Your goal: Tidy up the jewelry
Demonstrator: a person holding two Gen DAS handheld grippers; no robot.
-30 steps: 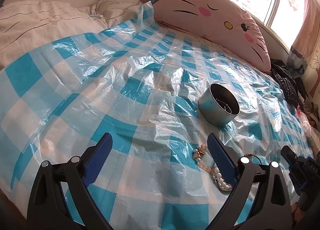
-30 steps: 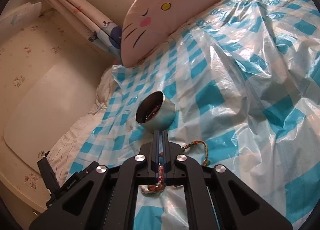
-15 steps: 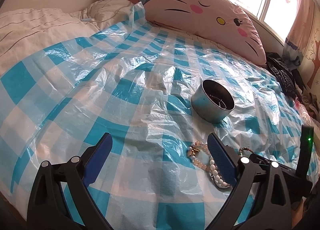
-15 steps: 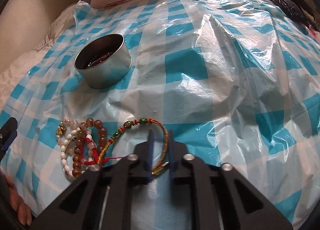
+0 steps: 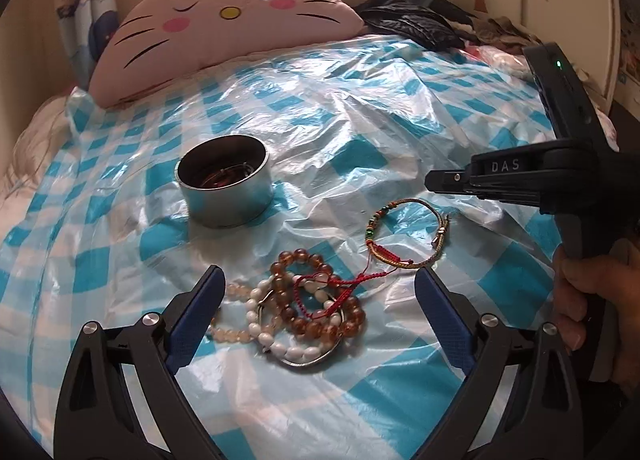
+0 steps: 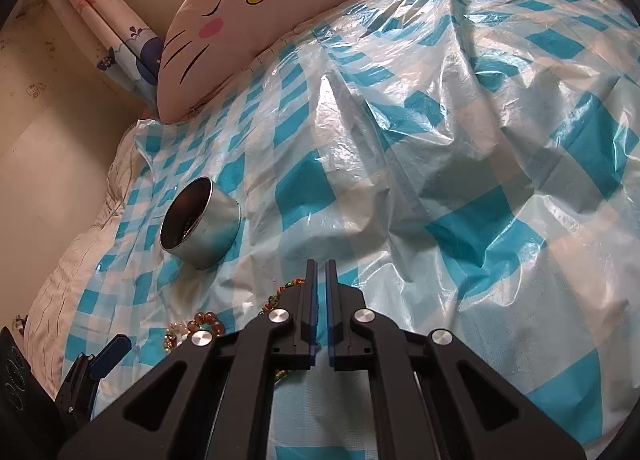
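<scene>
A round metal tin (image 5: 224, 183) stands on the blue-and-white checked plastic sheet (image 5: 360, 155), with some jewelry inside. In front of it lies a pile of bracelets: amber beads (image 5: 316, 326), white beads (image 5: 280, 346) and a red cord (image 5: 320, 292). A woven bracelet with green beads (image 5: 404, 236) lies to their right. My left gripper (image 5: 319, 274) is open, its fingers on either side of the pile. My right gripper (image 6: 320, 264) is shut with nothing in it, just above the woven bracelet (image 6: 290, 286). The tin (image 6: 200, 223) is to its left.
A pink cat-face pillow (image 5: 224, 31) leans at the head of the bed, with dark clothes (image 5: 408, 23) beside it. A hand (image 5: 592, 292) holds the right gripper's handle at the right edge. A curtain and wall (image 6: 60, 79) close off the left side.
The left view has swung round and rolled, so the bracelet pile now lies between its fingers. The right gripper has shifted, and the tin now sits to its left.
</scene>
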